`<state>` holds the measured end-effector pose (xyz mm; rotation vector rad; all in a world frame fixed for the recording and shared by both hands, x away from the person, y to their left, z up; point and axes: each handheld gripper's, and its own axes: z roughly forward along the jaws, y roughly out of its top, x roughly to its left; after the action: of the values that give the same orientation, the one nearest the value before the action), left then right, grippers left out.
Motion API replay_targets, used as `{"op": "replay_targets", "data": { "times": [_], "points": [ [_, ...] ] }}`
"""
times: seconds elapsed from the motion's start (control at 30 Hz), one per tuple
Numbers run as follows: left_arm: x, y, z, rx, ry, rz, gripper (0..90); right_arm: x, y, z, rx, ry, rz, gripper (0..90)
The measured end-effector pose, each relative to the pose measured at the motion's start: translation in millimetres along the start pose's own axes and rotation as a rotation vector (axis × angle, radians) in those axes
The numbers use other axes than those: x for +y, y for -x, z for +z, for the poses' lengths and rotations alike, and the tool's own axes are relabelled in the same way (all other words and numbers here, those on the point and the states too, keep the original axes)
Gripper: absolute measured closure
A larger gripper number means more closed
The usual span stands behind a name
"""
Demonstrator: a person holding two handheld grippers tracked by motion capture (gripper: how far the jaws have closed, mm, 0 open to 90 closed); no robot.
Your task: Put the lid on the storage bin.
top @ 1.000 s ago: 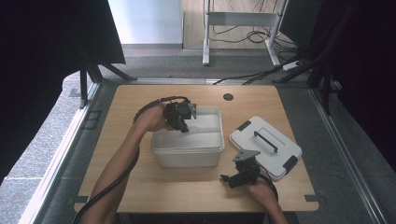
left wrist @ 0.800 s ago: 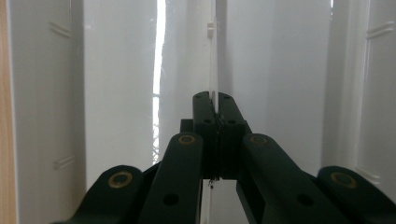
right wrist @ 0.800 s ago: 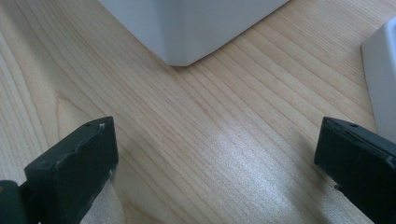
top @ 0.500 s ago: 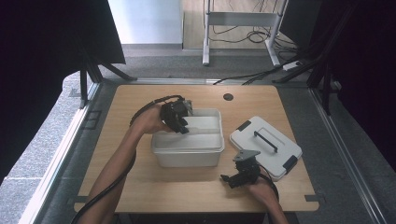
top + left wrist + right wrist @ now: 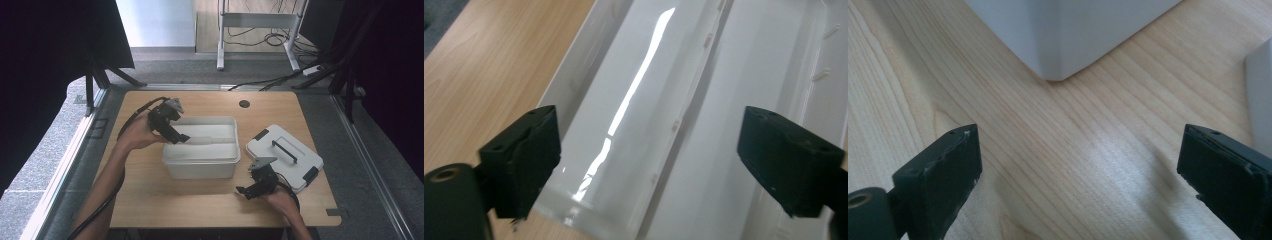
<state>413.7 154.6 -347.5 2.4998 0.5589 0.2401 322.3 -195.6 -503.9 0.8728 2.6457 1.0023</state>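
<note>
A: High view — what changed with the left gripper (image 5: 181, 137)?

B: Its jaws have just been opening, nothing between them now; it has drawn back to the near-left rim of the white rectangular plastic bin (image 5: 200, 156).

A: And the right gripper (image 5: 248, 190)?

B: Wide open, empty, the bin's corner just ahead; release looks done

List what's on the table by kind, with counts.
White bin: 1
White lid with black handle: 1
Hand-held grippers, left gripper and right gripper: 2
Total: 4
</note>
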Motion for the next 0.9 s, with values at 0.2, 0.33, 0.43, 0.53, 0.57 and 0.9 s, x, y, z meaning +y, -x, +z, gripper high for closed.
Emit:
{"op": "replay_targets", "data": {
  "times": [0.2, 0.33, 0.43, 0.53, 0.57, 0.9],
  "points": [
    [-31.9, 1.2, -21.0, 0.057, 0.044, -0.05, 0.0, 14.5, 7.2, -11.3, 0.015, -0.017, -0.001, 5.1],
    [-57.6, 3.3, -32.8, 0.09, 0.088, -0.102, 0.0, 24.2, 15.9, -21.0, 0.015, -0.018, 0.008, 6.3],
    [-78.4, 5.4, -38.8, 0.116, 0.11, -0.136, 0.0, 31.8, 22.4, -29.1, 0.017, -0.018, 0.01, 6.5],
    [-99.9, 9.5, -38.8, 0.141, 0.127, -0.163, 0.0, 40.3, 30.1, -38.2, 0.003, -0.017, 0.012, 7.9],
    [-107.0, 10.7, -37.6, 0.145, 0.13, -0.17, 0.0, 43.0, 33.2, -41.1, -0.006, -0.019, 0.013, 7.9],
    [-167.0, 36.7, 0.9, 0.155, 0.154, -0.263, 0.0, 58.7, 80.8, -67.3, -0.114, -0.082, 0.047, 10.2]
  ]
}}
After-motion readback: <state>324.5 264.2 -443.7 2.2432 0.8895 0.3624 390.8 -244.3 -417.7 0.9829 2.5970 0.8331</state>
